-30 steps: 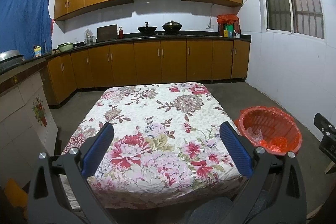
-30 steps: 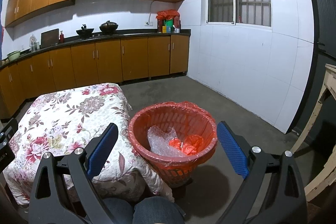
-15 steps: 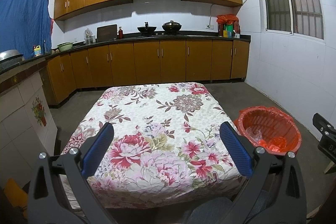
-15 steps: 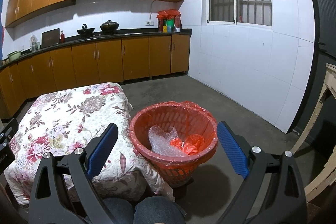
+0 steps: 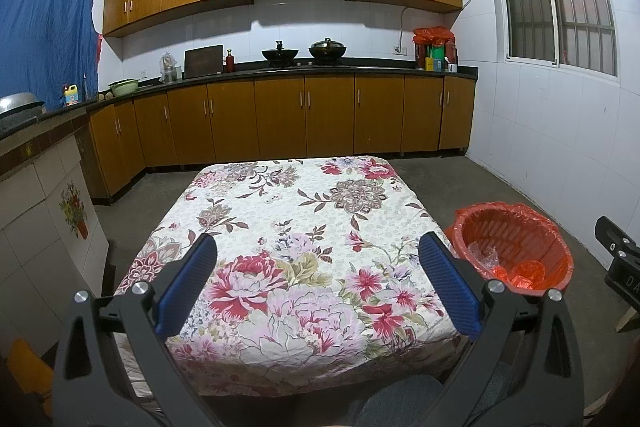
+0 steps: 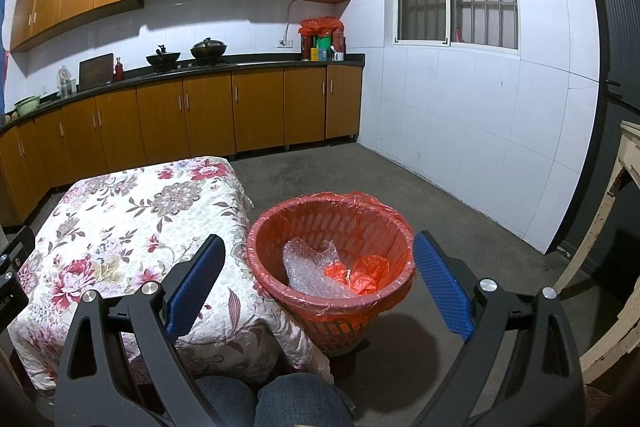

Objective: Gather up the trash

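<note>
Table (image 5: 304,227), floral cloth: no trash visible on it. Red lined basket (image 6: 332,267), just beside table: holds bubble wrap (image 6: 308,267) and crumpled red pieces, possibly bags. Left gripper (image 5: 318,267) and right gripper (image 6: 316,267): jaws spread, empty. Collection apparently complete.

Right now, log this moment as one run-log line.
left gripper: open, empty, over floral tablecloth | right gripper: open, empty, facing bin | bin: bubble wrap, orange bag scraps inside
</note>
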A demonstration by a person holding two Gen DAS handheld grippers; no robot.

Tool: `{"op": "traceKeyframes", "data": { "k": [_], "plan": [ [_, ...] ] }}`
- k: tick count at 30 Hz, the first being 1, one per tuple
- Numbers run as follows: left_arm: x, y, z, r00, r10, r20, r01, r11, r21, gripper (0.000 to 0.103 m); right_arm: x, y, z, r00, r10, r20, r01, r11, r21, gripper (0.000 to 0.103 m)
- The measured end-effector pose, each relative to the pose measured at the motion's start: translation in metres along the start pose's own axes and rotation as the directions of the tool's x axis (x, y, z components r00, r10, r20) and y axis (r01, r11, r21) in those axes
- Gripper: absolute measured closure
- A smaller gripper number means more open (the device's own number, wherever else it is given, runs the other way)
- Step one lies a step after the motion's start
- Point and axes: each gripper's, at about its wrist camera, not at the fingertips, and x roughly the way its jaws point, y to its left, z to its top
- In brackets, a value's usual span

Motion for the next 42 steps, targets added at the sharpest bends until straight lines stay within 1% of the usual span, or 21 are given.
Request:
{"op": "traceKeyframes", "data": {
  "k": [17, 42],
  "plan": [
    [-0.0002, -0.0008, -0.0007, 1.000, 0.001, -0.002, -0.001, 1.000, 0.000, 0.004, 0.0004, -0.0010, 0.0002, 1.000, 0.001, -0.001, -0.001, 1.000, 0.000, 0.009],
    [0.0070, 0.0035, -0.0067, 1.000, -0.006, -0.025, 0.005, 1.000, -0.008, 0.004, 0.0012, -0.0011, 0.0002, 1.000, 0.001, -0.004, -0.001, 1.000, 0.000, 0.009]
  ]
}}
